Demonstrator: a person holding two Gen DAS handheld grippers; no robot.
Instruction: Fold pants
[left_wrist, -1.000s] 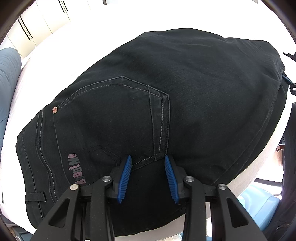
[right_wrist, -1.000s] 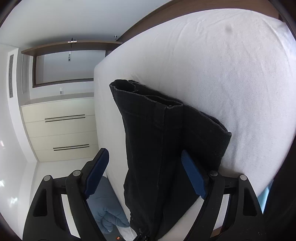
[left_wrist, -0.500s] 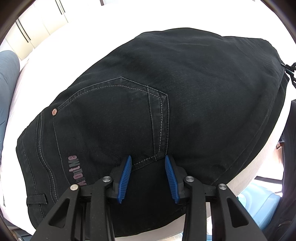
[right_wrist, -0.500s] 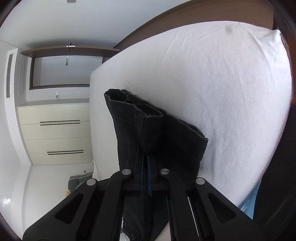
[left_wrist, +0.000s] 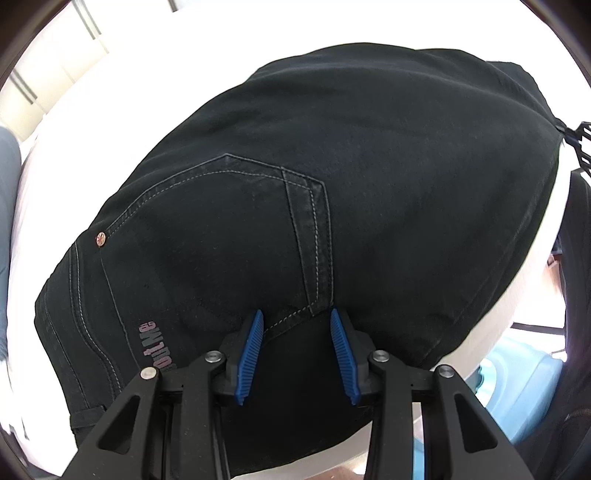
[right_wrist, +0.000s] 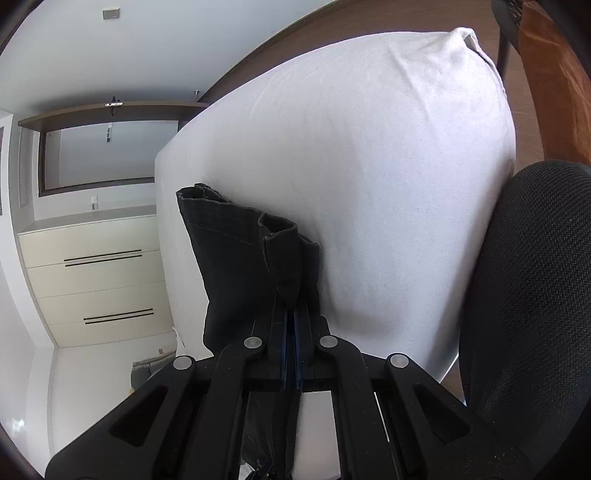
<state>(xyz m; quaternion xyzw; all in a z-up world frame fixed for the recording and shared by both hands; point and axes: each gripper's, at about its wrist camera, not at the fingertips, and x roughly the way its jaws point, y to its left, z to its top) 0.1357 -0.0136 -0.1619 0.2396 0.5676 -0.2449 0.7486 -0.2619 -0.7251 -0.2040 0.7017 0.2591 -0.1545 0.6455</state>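
Observation:
Black jeans (left_wrist: 332, 184) lie flat on the white bed (left_wrist: 184, 55), back pocket up, filling the left wrist view. My left gripper (left_wrist: 297, 325) points down at them by the pocket's lower corner. Its blue pads stand apart with flat cloth under them and nothing pinched. In the right wrist view the stacked leg ends (right_wrist: 236, 258) rise off the bed (right_wrist: 369, 166). My right gripper (right_wrist: 290, 314) is shut on the hem edge of the leg ends, with the pads pressed together on the cloth.
A black mesh chair (right_wrist: 535, 295) stands close at the right of the bed. Cream drawers (right_wrist: 92, 280) line the far wall. A light blue container (left_wrist: 517, 376) sits beside the bed's near edge. A grey-blue clothed limb (left_wrist: 7, 184) shows at the left.
My right gripper went from wide open around the leg ends to shut on their hem, moving forward and down. The left gripper and the jeans' seat stayed nearly still.

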